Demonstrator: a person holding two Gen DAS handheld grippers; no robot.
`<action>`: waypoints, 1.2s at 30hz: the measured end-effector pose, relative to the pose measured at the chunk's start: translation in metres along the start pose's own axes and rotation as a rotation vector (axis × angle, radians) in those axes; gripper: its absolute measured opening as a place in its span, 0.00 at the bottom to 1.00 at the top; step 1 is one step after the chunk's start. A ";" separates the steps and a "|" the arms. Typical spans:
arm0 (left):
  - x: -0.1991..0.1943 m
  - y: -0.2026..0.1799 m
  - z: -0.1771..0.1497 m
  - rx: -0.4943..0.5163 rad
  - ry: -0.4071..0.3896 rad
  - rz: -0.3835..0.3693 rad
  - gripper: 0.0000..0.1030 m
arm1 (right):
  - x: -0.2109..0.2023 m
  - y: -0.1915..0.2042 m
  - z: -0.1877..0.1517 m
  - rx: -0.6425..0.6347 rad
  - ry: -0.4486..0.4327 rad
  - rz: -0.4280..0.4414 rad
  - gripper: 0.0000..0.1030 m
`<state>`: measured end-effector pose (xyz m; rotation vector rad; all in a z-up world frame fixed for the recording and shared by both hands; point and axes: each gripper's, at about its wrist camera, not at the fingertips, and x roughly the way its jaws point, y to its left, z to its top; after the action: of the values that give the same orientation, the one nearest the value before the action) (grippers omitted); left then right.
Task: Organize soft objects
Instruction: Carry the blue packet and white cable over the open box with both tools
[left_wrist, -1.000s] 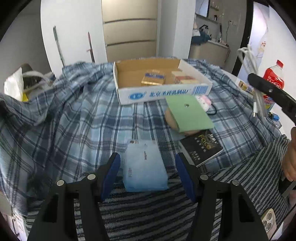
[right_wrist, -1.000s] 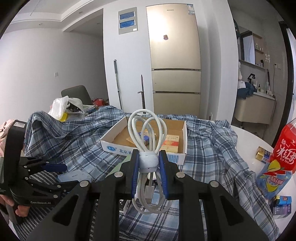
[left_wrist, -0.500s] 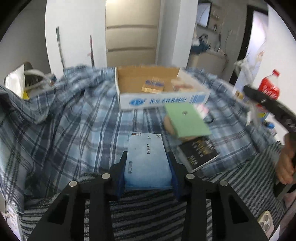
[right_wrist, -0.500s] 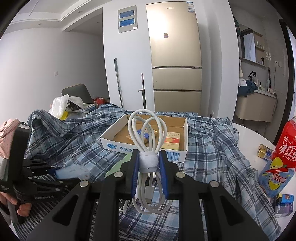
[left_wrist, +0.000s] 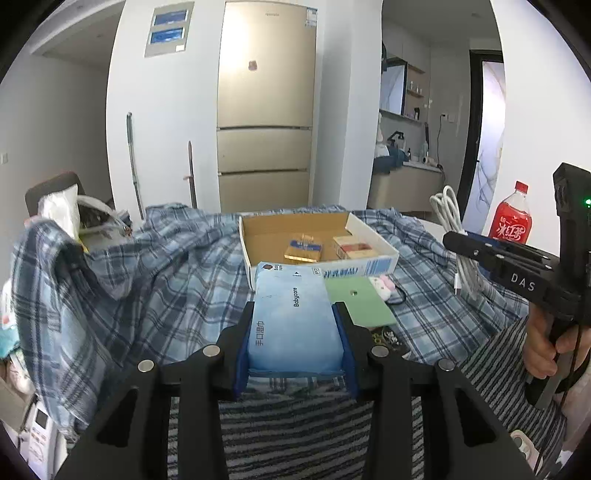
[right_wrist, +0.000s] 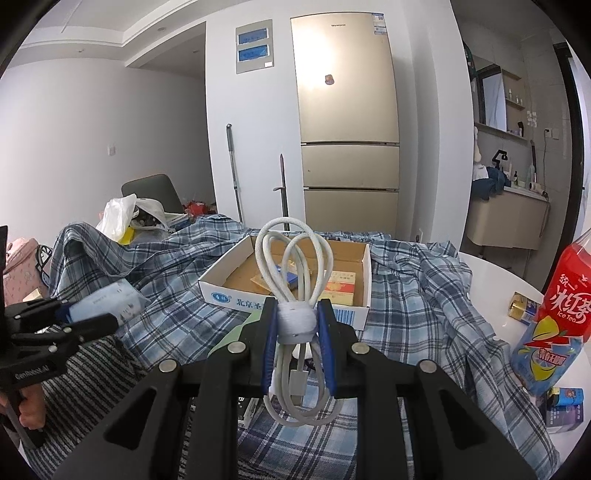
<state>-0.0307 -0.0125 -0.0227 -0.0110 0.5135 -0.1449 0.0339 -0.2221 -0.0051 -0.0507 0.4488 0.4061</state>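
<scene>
A pale blue pack of wet wipes (left_wrist: 293, 321) is clamped between the blue pads of my left gripper (left_wrist: 294, 332), lifted off the blue plaid cloth (left_wrist: 166, 280). The right wrist view shows the same pack (right_wrist: 107, 302) at the left. My right gripper (right_wrist: 297, 325) is shut on a coiled white cable (right_wrist: 295, 266), gripping its wrapped band, with loops above and below the fingers. Beyond both stands an open cardboard box (left_wrist: 369, 236) holding flat packets (left_wrist: 304, 251).
A green card (left_wrist: 360, 301), a small pink toy (left_wrist: 384, 284) and a black booklet (left_wrist: 384, 338) lie in front of the box. A red iced tea bottle (right_wrist: 561, 314) and small cartons (right_wrist: 563, 408) stand at the right. A striped cloth (left_wrist: 295, 424) covers the near edge.
My left gripper closed on the wipes pack and lifted it off the striped cloth, tilting upward toward the box. The right gripper kept still with the cable.
</scene>
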 end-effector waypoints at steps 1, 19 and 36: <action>-0.002 -0.001 0.003 0.005 -0.011 0.002 0.40 | 0.000 0.000 0.001 0.000 0.000 0.001 0.19; -0.023 -0.018 0.142 0.019 -0.217 -0.015 0.40 | -0.023 0.000 0.115 0.049 -0.155 -0.084 0.19; 0.076 0.006 0.171 -0.100 -0.098 0.042 0.40 | 0.083 -0.017 0.137 0.217 -0.033 -0.039 0.20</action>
<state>0.1194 -0.0220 0.0892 -0.1043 0.4223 -0.0767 0.1651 -0.1880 0.0824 0.1573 0.4562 0.3172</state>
